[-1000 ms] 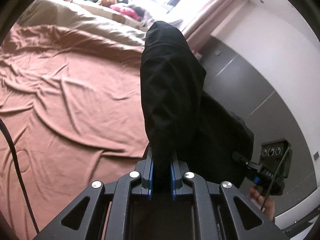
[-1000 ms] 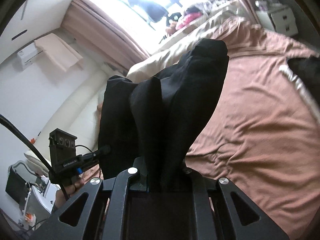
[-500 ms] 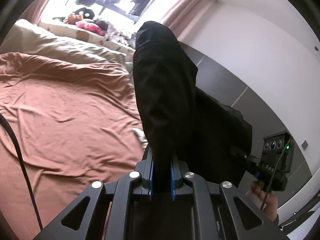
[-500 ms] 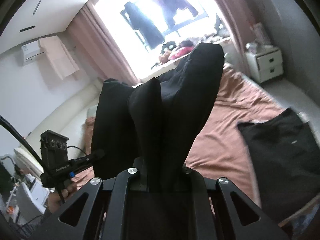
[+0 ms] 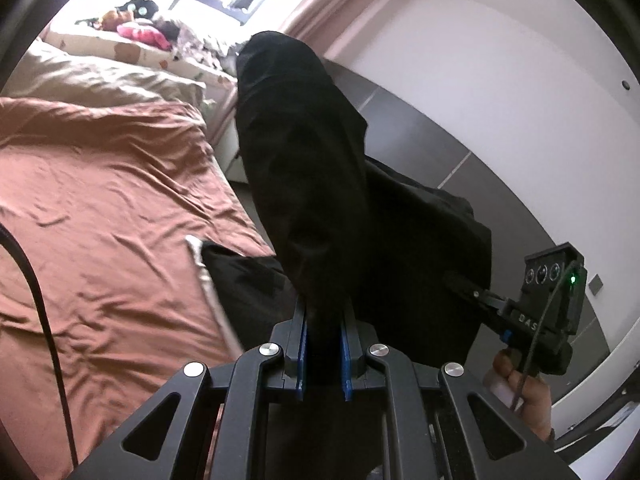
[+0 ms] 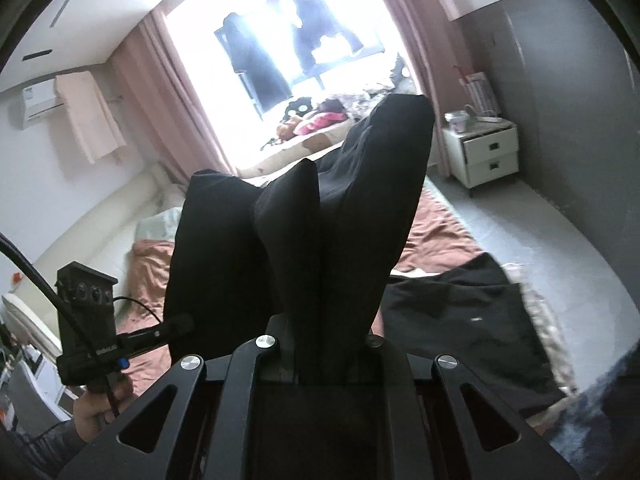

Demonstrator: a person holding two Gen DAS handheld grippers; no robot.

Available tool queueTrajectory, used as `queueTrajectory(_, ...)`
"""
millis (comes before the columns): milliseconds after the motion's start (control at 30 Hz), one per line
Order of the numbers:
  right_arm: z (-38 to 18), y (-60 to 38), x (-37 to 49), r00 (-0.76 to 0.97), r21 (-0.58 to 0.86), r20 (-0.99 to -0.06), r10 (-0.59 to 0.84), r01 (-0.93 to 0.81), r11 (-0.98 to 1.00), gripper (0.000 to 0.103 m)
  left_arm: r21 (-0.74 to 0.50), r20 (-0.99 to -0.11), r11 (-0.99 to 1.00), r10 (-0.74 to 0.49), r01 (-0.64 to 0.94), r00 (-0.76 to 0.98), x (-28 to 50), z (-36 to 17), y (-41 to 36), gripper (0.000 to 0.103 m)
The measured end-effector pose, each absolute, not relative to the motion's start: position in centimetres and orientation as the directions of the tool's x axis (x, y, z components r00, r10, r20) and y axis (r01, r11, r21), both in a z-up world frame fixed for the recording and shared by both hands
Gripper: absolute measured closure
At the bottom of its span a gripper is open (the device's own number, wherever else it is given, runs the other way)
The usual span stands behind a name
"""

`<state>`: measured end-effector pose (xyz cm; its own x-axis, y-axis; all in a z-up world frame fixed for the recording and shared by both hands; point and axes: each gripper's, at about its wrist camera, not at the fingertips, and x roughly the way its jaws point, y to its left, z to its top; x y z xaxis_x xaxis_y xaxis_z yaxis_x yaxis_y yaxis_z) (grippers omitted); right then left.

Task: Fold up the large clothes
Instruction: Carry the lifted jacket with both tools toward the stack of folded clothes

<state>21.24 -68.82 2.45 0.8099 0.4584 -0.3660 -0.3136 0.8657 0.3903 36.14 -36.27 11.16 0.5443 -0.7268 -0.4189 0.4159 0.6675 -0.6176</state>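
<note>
A large black garment point(image 5: 304, 152) hangs off the bed, pinched at two places. In the left wrist view my left gripper point(image 5: 323, 314) is shut on a bunched fold that stands up between its blue pads point(image 5: 302, 332). The right gripper point(image 5: 472, 292) shows at the right edge, held in a hand, its tip in the same cloth. In the right wrist view my right gripper point(image 6: 326, 330) is shut on the black garment point(image 6: 352, 200), which covers its fingers. The left gripper point(image 6: 176, 326) holds the cloth's left part.
The bed point(image 5: 100, 208) carries a wrinkled brown sheet. On it, near its edge, lies a second black garment point(image 6: 460, 320) with a pale trim point(image 5: 208, 280). A white nightstand point(image 6: 484, 152) stands by the grey wall. Pillows and toys point(image 6: 320, 120) lie under the bright window.
Both grippers have risen and swung sideways with the black garment still clamped. The views now take in more wall and window, and the second black garment has come into sight.
</note>
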Motion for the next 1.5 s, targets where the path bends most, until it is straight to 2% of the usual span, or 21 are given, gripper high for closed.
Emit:
queueTrajectory(400, 4.9, -67.7, 24.0, 0.808, 0.337, -0.464, 0.363, -0.219, 0.916, 0.094, -0.661, -0.463, 0.607, -0.793, 0.441, 0.396, 40.6, 7.5, -43.5, 0.09)
queueTrajectory(633, 1.9, -65.7, 28.8, 0.757, 0.355, -0.564, 0.332, -0.14, 0.924, 0.094, -0.673, -0.524, 0.618, -0.786, 0.407, 0.327, 44.6, 2.5, -45.6, 0.09)
queueTrajectory(933, -0.5, -62.7, 32.0, 0.702, 0.385, -0.645, 0.302, -0.042, 0.922, 0.093, -0.656, -0.597, 0.663, -0.748, 0.362, 0.288, 49.3, -3.2, -46.1, 0.088)
queueTrajectory(1100, -2.1, -61.8, 32.9, 0.677, 0.425, -0.686, 0.267, 0.075, 0.902, 0.088, -0.59, -0.666, 0.716, -0.693, 0.372, 0.277, 51.3, -5.6, -46.3, 0.082)
queueTrajectory(1167, -2.5, -62.0, 32.7, 0.671, 0.419, -0.7, 0.246, 0.105, 0.902, 0.087, -0.583, -0.675, 0.718, -0.689, 0.38, 0.264, 52.0, -6.3, -46.1, 0.076)
queueTrajectory(1200, -2.4, -62.1, 32.6, 0.668, 0.414, -0.705, 0.239, 0.114, 0.903, 0.085, -0.587, -0.676, 0.715, -0.691, 0.381, 0.256, 52.2, -6.4, -45.9, 0.073)
queueTrajectory(1267, -2.2, -62.4, 32.4, 0.664, 0.419, -0.713, 0.226, 0.145, 0.897, 0.079, -0.569, -0.685, 0.73, -0.676, 0.378, 0.273, 52.5, -6.5, -45.3, 0.06)
queueTrajectory(1333, -1.8, -62.8, 32.1, 0.668, 0.414, -0.717, 0.198, 0.181, 0.892, 0.066, -0.544, -0.687, 0.756, -0.65, 0.364, 0.326, 52.6, -6.4, -44.3, 0.05)
queueTrajectory(1367, -1.4, -62.9, 31.7, 0.675, 0.399, -0.719, 0.165, 0.207, 0.893, 0.053, -0.544, -0.681, 0.76, -0.648, 0.356, 0.342, 52.6, -6.3, -43.8, 0.046)
queueTrajectory(1400, -0.8, -63.0, 31.1, 0.686, 0.377, -0.718, 0.123, 0.234, 0.896, 0.041, -0.553, -0.674, 0.754, -0.655, 0.354, 0.343, 52.6, -6.3, -43.6, 0.046)
queueTrajectory(1467, 0.2, -63.3, 29.3, 0.712, 0.379, -0.697, 0.086, 0.264, 0.887, 0.033, -0.574, -0.669, 0.741, -0.67, 0.348, 0.322, 52.9, -6.8, -43.3, 0.046)
queueTrajectory(1500, 1.0, -63.5, 28.0, 0.726, 0.406, -0.681, 0.095, 0.266, 0.874, 0.033, -0.579, -0.669, 0.739, -0.672, 0.344, 0.317, 52.9, -6.9, -43.1, 0.046)
